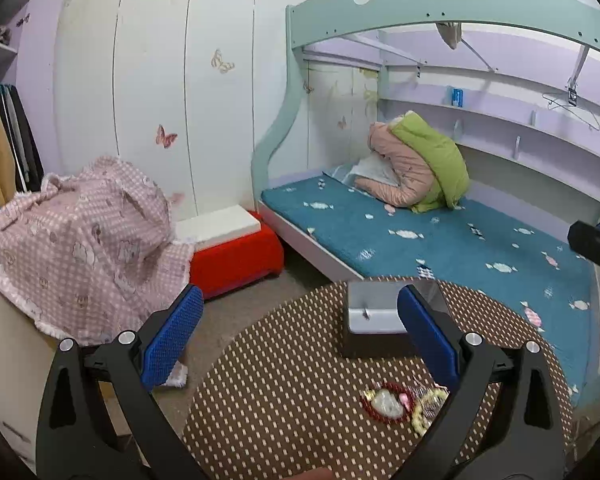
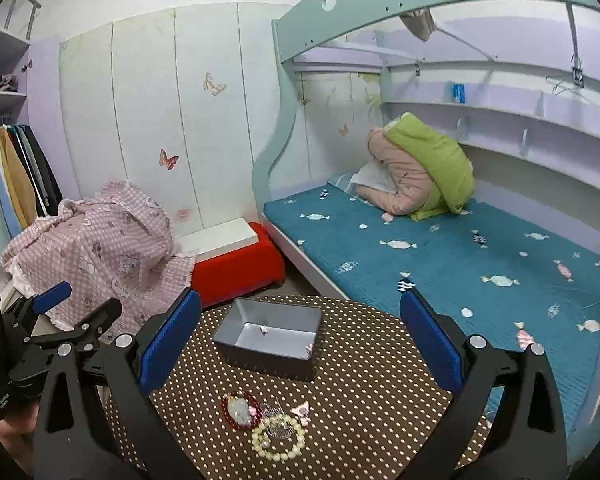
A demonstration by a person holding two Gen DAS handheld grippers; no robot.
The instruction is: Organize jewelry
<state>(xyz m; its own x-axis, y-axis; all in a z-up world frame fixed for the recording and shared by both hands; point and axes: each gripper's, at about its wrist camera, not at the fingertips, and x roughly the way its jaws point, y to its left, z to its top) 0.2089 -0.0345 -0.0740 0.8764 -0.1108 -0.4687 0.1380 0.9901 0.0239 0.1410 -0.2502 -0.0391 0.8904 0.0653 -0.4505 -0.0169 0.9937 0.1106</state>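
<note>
On tabletop (image 2: 380, 360): both my jaws spread, empty | right view: whole box (image 2: 268, 338), pearl ring (image 2: 278, 442) | left view: finger (image 1: 428, 340) hides box corner.

Light: I see both views evenly bright, soft and diffuse, its source outside the frame.
Shadows: faint, mostly under the bed frame (image 2: 440, 4).
Distortion: strong fisheye bowing; black vignette in all corners.
Sharpness: centre crisp, edges slightly soft.
Glare: mild sheen inside the tray (image 2: 268, 330).
</note>
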